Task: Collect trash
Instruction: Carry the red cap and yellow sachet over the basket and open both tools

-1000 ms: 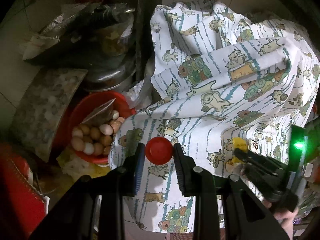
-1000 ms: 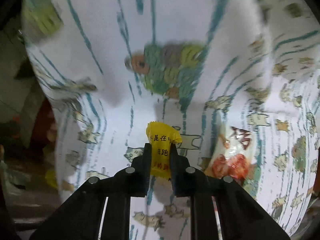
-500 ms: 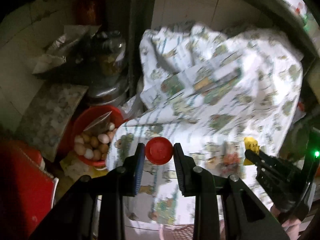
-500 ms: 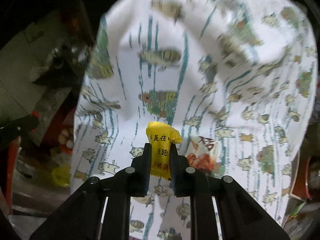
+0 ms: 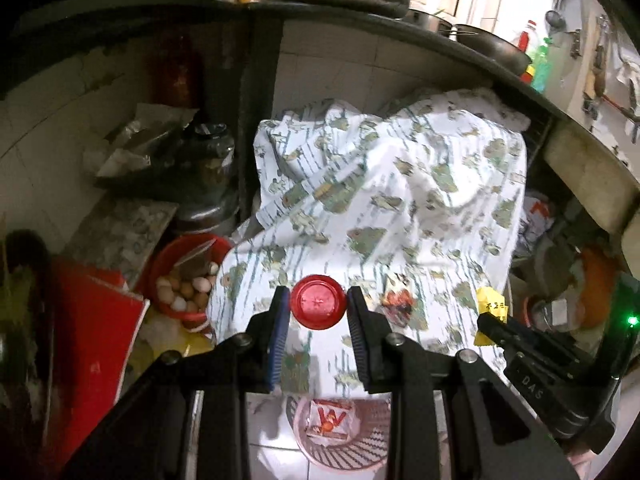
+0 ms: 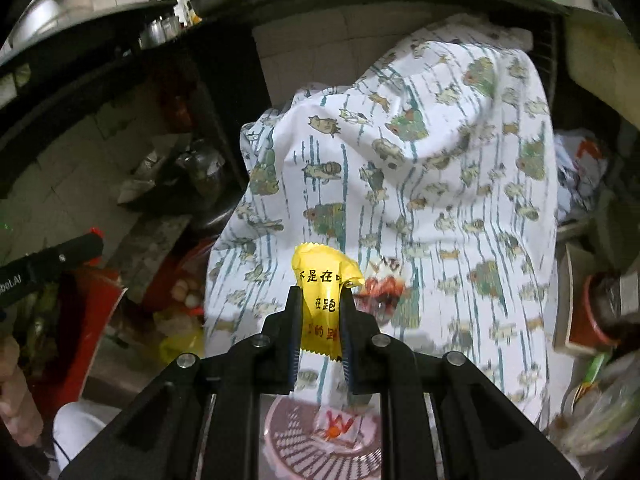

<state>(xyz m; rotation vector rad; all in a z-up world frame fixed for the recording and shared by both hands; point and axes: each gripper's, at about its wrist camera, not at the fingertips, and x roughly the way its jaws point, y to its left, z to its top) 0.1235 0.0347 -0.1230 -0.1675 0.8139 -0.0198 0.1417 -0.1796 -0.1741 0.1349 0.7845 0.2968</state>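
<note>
We note both grippers have drawn back and up from the patterned cloth (image 5: pixel 384 200): left gripper (image 5: pixel 318 307) clenched on the red cap (image 5: pixel 318 302), right gripper (image 6: pixel 320 312) grasping the yellow wrapper (image 6: pixel 320 292). The pink basket (image 5: pixel 360 444) lies below the cloth's near edge (one red snack packet (image 5: pixel 396 300) remains uncollected).

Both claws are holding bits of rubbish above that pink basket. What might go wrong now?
1. The round red cap sits between the left gripper pads by its edges alone; it might slip out and roll into the clutter.
2. The yellow wrapper in the right gripper is light; it may flutter past the pink basket.
3. Another wrapper lies on the patterned cloth, easily overlooked.
</note>
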